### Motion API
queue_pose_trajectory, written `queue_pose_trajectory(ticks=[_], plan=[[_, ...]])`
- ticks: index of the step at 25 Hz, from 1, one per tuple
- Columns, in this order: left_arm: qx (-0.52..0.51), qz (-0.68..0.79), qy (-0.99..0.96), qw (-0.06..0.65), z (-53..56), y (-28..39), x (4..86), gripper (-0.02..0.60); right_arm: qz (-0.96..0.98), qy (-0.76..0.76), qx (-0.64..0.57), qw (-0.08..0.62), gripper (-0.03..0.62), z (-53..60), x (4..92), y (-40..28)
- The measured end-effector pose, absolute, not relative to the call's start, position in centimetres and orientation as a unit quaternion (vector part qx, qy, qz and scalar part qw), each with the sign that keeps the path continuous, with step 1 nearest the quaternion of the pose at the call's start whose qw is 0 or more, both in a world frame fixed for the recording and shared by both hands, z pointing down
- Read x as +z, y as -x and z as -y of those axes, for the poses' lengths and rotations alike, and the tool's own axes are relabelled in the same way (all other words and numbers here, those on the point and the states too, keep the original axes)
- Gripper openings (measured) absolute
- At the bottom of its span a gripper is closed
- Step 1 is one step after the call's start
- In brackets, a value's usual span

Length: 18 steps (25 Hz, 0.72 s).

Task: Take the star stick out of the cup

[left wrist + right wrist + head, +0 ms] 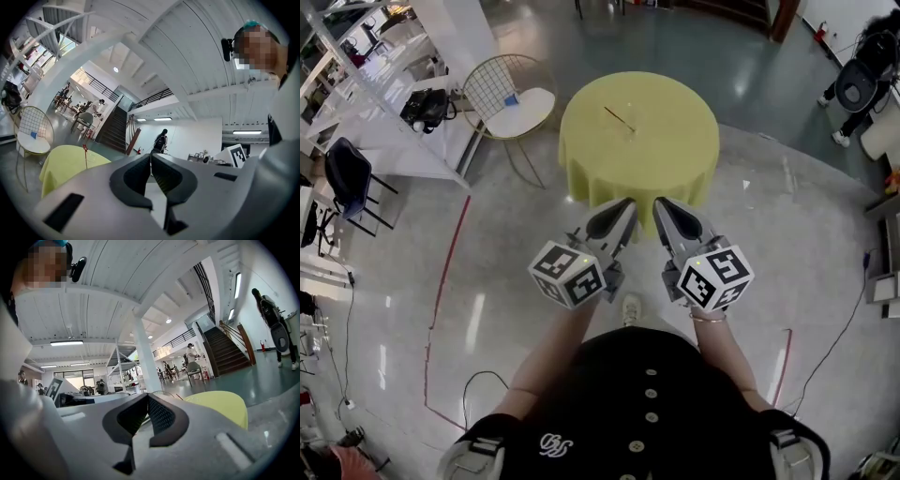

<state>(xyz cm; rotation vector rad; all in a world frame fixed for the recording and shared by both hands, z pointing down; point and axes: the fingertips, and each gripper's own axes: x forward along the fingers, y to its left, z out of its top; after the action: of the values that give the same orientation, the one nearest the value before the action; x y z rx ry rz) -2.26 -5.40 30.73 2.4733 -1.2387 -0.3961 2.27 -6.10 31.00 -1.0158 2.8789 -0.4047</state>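
A round table with a yellow-green cloth (675, 159) stands ahead of me. On it lies or leans a thin star stick (619, 117), its lower end at a small clear cup (631, 132) that is hard to make out. The left gripper view shows the stick (85, 152) as a red upright above the table (65, 164). The right gripper view catches only a thin piece of the stick (179, 396). My left gripper (626, 204) and right gripper (660, 204) are side by side near my body, short of the table. Both are shut on nothing.
A wire chair with a white seat (520, 103) stands left of the table. White shelving (384, 66) and a black chair (347, 178) fill the far left. Red tape (441, 291) and cables run over the floor. A person (853, 84) stands at the back right.
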Motion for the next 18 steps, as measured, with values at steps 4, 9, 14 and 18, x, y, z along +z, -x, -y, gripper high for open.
queue_pose_trajectory(ticks=[4,9,14,18], plan=[[-0.140,0.442,-0.870,0.169,9.3,2.1,30.7,0.018,-0.937,0.322,-0.130,0.030,0.005,10.0,31.0,-2.3],[-0.142,0.451,-0.865,0.167,13.1,1.9,30.8,0.018,-0.939,0.315,-0.131,0.028,0.005,13.9,31.3,-2.4],[-0.145,0.461,-0.859,0.171,15.1,2.0,31.3,0.018,-0.939,0.316,-0.134,0.025,0.005,16.1,31.7,-2.8],[-0.142,0.460,-0.859,0.172,15.9,1.5,31.5,0.018,-0.938,0.316,-0.138,0.021,0.005,16.8,32.1,-3.1]])
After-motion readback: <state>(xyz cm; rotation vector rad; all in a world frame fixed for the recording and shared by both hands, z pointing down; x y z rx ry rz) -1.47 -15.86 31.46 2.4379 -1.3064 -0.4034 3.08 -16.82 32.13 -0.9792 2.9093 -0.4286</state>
